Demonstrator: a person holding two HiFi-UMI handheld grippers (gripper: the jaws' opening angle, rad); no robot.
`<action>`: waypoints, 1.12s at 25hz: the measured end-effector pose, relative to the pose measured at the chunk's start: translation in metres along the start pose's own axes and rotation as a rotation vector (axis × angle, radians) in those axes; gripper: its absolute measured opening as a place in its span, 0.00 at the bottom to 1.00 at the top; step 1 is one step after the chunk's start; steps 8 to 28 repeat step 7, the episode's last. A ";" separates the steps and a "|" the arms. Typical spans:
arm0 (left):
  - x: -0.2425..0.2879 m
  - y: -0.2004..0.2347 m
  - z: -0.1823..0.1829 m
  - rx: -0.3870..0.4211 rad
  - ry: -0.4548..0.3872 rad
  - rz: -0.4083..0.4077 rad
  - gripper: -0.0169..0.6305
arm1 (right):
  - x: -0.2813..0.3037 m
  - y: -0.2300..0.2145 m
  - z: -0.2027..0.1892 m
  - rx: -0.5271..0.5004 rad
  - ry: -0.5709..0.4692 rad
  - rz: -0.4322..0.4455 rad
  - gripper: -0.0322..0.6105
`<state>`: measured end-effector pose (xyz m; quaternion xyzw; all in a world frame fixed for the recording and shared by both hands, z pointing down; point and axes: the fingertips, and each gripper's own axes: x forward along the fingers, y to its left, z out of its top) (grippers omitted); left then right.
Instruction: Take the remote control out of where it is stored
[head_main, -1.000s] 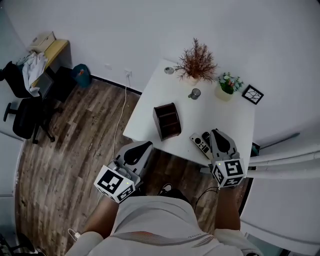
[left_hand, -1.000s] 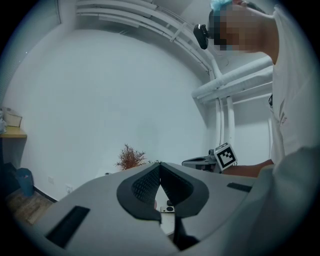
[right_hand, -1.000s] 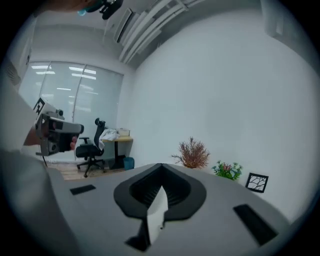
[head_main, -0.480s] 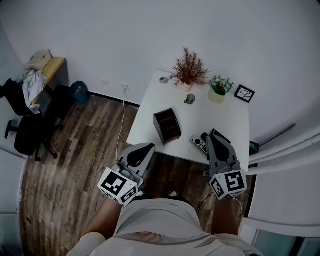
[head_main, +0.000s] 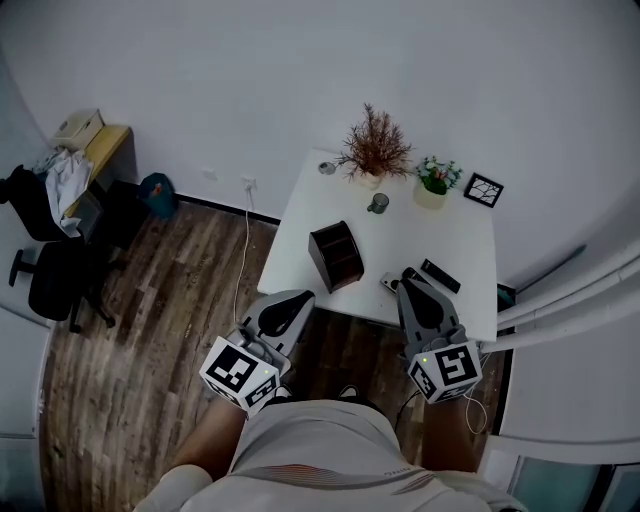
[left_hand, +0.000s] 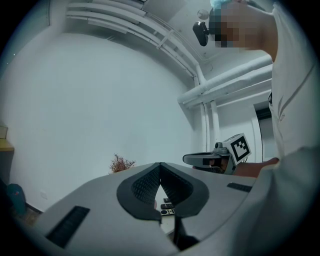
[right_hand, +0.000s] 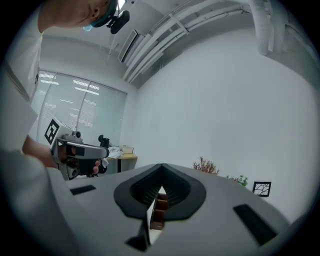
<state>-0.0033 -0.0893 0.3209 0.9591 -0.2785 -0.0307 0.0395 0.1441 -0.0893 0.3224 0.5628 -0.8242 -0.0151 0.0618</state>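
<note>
- Far to the left, well apart from the work, stand one black office chair (head_main: 45, 270) and one wooden desk (head_main: 100, 140). Neither bears on the task.
- One grey two-jaw left gripper (head_main: 296, 298) hangs over the wood floor just short of the near edge of the white rectangular table (head_main: 300, 225). Its jaws are pressed together with nothing between them, and it points toward the organiser.
- One dark brown wooden desk organiser (head_main: 335, 256) stands upright on the table's near left part. I cannot tell whether its compartments hold anything.
- One pale grey remote control (head_main: 389, 282) lies on the bare tabletop to the right of the organiser and apart from it, half hidden by the right gripper.
- One grey right gripper (head_main: 410, 284) has its tips over the table's near edge, jaws closed and empty.
- One slim black remote control (head_main: 440, 276) lies just beside those tips on their right. Its long axis slants from upper left to lower right, across the line the gripper points along.
- The right hand is plainly nearer to both remotes. The left would have to pass the organiser.
- Both remotes appear to be already out of storage, and the closed jaws would need to open before any grasp.
- Further back stand two potted plants, one dried reddish (head_main: 375, 150) and one green (head_main: 433, 180), with one small mug (head_main: 378, 203) and one black picture frame (head_main: 484, 189).
</note>
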 end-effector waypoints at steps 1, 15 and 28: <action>-0.001 -0.001 0.000 0.000 -0.001 -0.003 0.04 | -0.001 0.001 0.000 0.000 -0.001 0.001 0.07; -0.005 0.002 0.002 -0.004 -0.003 0.001 0.04 | -0.002 0.002 0.004 0.009 -0.003 -0.013 0.07; -0.005 0.002 0.002 -0.004 -0.003 0.001 0.04 | -0.002 0.002 0.004 0.009 -0.003 -0.013 0.07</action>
